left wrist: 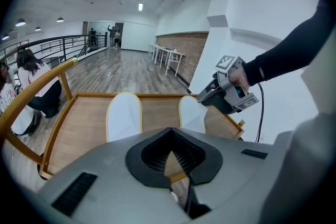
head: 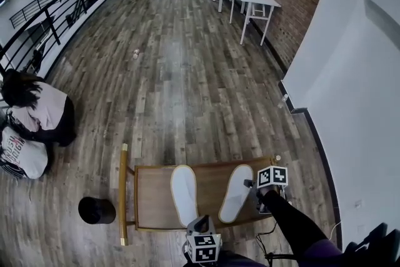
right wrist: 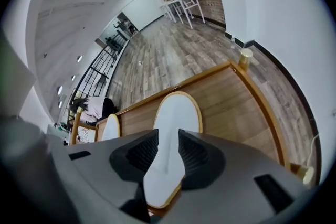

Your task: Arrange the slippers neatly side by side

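Two white slippers with tan edging lie soles up on a low wooden table (head: 153, 197) with a raised rim. The left slipper (head: 184, 194) (left wrist: 124, 115) and the right slipper (head: 236, 192) (left wrist: 192, 113) point away from me, a hand's width apart, the right one slightly angled. My right gripper (head: 249, 185) (right wrist: 168, 152) hangs over the right slipper (right wrist: 176, 118) with its jaws open; the slipper shows between them, untouched by the pads. My left gripper (head: 201, 221) (left wrist: 170, 157) sits at the table's near edge behind the left slipper, shut and holding nothing.
A black round tub (head: 97, 210) stands on the wood floor left of the table. A person (head: 39, 114) crouches further left by the railing (head: 50, 15). White tables (head: 250, 0) line the brick wall at the back right. A white wall (head: 350, 84) runs along the right.
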`<control>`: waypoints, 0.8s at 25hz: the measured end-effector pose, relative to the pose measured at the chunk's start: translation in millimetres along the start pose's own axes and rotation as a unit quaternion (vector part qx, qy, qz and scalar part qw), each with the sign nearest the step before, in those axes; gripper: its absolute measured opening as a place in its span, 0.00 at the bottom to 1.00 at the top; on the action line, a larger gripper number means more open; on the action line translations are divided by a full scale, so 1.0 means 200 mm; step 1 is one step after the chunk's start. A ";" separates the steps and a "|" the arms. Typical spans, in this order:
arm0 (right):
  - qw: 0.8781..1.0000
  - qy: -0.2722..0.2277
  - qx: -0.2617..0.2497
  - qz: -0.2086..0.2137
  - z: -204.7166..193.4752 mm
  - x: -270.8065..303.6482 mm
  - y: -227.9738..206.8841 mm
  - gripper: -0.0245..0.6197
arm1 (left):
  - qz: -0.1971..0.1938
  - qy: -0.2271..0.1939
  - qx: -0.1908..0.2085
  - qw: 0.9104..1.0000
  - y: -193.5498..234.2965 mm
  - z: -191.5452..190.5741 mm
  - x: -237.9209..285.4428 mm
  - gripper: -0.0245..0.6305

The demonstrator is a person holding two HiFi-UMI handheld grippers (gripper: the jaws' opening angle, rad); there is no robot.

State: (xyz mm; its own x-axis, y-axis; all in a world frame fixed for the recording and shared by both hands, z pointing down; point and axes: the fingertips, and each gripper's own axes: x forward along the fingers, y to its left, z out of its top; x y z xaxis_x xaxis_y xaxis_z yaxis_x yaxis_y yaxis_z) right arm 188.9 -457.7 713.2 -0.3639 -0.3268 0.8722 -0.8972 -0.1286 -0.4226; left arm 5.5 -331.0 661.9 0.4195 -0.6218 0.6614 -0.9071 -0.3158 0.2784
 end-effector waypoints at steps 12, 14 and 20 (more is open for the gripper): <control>0.999 0.045 0.009 0.002 -0.14 0.09 -0.01 0.18 | 0.023 0.001 -0.007 1.000 0.07 -0.03 -0.06 0.04; 0.998 0.056 -0.015 -0.004 -0.15 0.10 -0.01 0.18 | 0.025 0.001 -0.007 1.000 0.06 -0.03 -0.06 0.04; 0.997 0.067 -0.042 0.013 -0.14 0.10 0.06 0.07 | 0.025 0.002 -0.009 1.000 0.05 -0.03 -0.06 0.04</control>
State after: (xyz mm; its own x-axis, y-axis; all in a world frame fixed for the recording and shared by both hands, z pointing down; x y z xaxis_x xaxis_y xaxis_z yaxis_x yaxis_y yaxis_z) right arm 164.1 -440.2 732.2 -0.4120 -0.1994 0.8891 -0.9029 -0.0415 -0.4277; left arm -8.4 -323.0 660.8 0.3737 -0.6337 0.6774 -0.9273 -0.2721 0.2570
